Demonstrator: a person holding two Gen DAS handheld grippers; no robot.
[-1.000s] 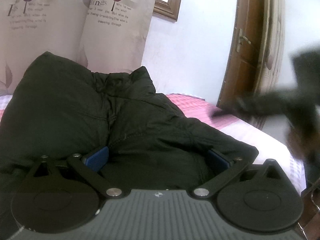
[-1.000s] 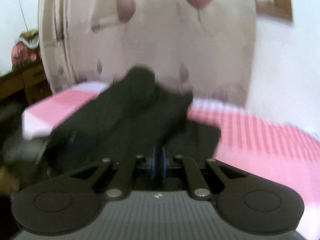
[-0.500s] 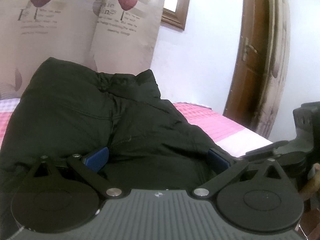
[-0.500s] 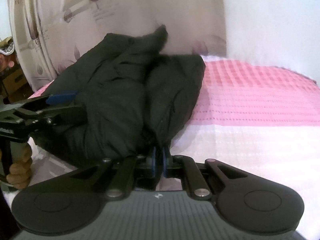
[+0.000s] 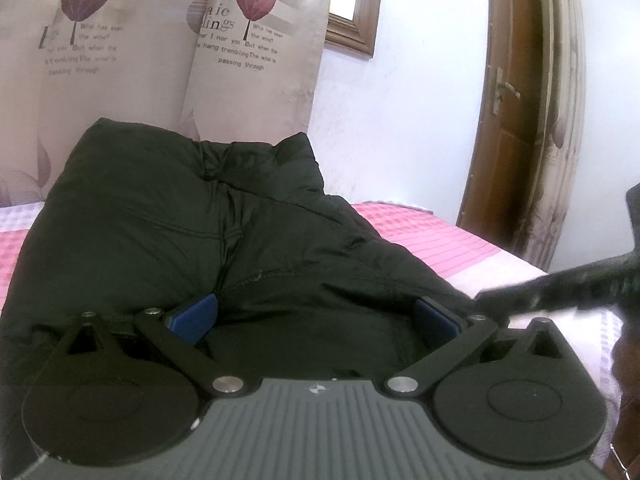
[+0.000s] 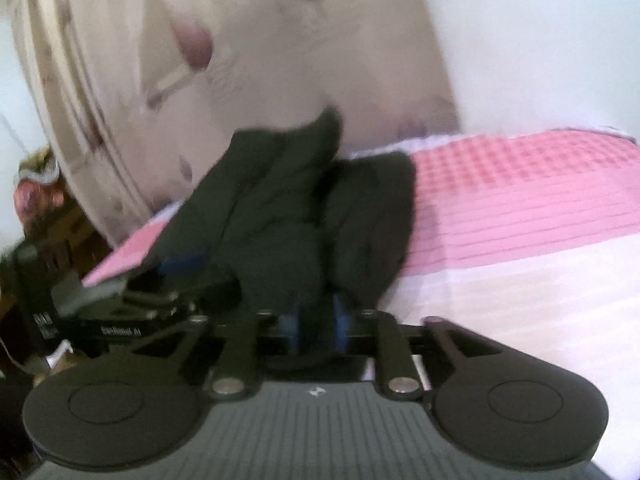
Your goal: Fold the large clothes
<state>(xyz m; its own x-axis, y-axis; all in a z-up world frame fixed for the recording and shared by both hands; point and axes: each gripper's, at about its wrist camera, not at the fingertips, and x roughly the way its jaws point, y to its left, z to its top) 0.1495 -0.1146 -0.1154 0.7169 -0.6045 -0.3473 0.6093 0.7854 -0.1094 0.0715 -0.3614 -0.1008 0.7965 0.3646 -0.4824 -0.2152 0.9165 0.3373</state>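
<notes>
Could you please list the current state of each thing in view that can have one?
Black padded jacket: bunched in a folded heap on the bed, near edge between both sets of jaws.
Pink checked bedspread: spread flat, partly covered by the jacket.
Left gripper: jaws wide apart, not pinching the fabric.
Right gripper: jaws have just been opening, jacket fabric between them.
Brown wooden door: looks closed.
Leaf-print curtain: drawn.

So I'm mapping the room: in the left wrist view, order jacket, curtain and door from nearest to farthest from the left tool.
1. Jacket, right between the left tool's pads.
2. Curtain, behind, upper left.
3. Door, far right.
</notes>
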